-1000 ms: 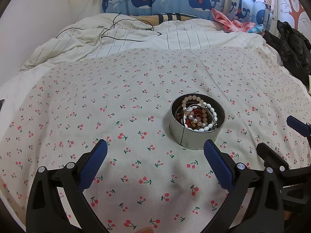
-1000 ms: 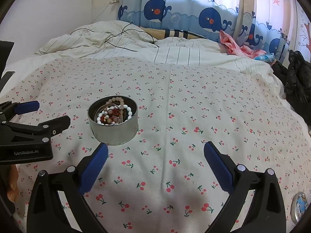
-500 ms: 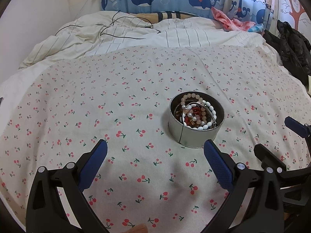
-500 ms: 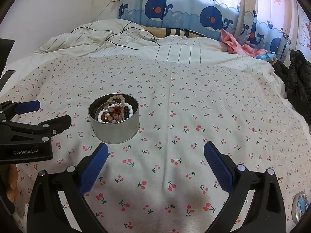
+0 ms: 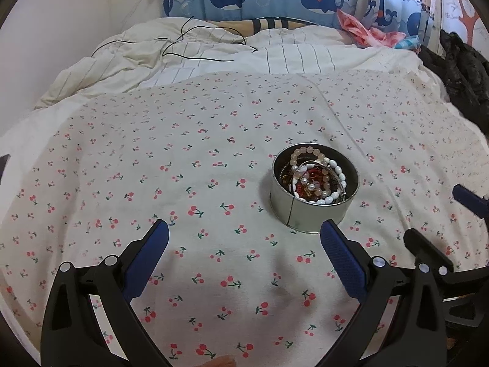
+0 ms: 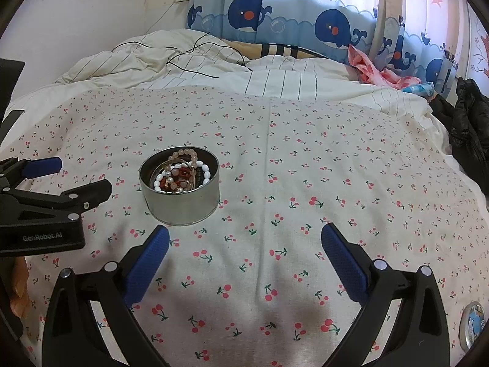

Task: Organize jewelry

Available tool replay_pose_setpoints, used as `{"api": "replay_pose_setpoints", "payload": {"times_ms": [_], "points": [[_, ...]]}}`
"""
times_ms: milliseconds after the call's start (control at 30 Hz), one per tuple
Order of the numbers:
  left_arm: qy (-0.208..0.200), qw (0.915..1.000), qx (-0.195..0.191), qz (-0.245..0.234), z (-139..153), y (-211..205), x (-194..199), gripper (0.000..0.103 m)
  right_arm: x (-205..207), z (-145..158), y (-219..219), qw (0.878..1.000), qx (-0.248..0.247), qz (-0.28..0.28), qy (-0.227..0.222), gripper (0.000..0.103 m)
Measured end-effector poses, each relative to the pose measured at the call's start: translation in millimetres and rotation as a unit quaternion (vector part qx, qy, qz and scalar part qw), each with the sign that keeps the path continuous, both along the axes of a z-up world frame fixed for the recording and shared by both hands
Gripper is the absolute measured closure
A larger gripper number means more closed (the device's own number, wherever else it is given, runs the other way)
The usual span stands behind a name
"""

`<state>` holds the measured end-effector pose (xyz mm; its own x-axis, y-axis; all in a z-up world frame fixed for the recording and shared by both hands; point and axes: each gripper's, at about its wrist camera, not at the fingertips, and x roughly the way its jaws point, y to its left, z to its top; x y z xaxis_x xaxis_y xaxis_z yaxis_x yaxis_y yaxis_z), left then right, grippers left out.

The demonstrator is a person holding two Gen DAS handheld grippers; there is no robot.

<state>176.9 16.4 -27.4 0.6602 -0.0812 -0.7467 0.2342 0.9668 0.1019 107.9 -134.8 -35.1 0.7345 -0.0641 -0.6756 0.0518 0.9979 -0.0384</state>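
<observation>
Both grippers held spread, nothing gripped.
The left gripper [image 5: 244,238] and right gripper [image 6: 244,238] are held level, side by side, blue-padded fingers [image 6: 146,260] wide apart.

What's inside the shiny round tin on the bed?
The tin holds a pile of bead bracelets: white beads, pale pink beads and something red. Whatever lies underneath is covered by the pile.

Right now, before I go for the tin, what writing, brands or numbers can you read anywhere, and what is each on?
"GenRobot.AI": on the black body of the left gripper, seen in the right wrist view.
Round lid at the lower right edge: printed picture, any text too blurred to read.
Metal tin, cherry-print cloth, whale curtain: pictures only, no words.
</observation>
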Motion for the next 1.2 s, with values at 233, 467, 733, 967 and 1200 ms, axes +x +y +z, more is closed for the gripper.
{"api": "replay_pose_setpoints", "payload": {"times_ms": [233,467,733,967,1200], "points": [[-0.001,1.0000,0.003,-0.001,1.2,-1.5,-1.5,0.007,-0.2,0.0,0.4,1.000,0.000,-0.001,0.000,0.008],[0.008,0.9999,-0.008,-0.002,1.5,-1.6,0.5,0.007,0.6,-0.3,1.5,1.000,0.000,0.000,0.002,0.008],[0.017,0.9993,-0.031,-0.011,2.4,-0.4,0.1,0.007,0.7,-0.1,1.2,1.000,0.000,0.000,0.002,0.008],[0.020,0.9995,-0.021,-0.010,0.5,-2.6,1.4,0.007,0.7,0.0,1.2,1.000,0.000,0.000,0.002,0.008],[0.030,0.9993,-0.021,-0.007,-2.2,-3.1,3.1,0.007,0.8,0.5,0.7,1.000,0.000,0.000,0.002,0.008]]}}
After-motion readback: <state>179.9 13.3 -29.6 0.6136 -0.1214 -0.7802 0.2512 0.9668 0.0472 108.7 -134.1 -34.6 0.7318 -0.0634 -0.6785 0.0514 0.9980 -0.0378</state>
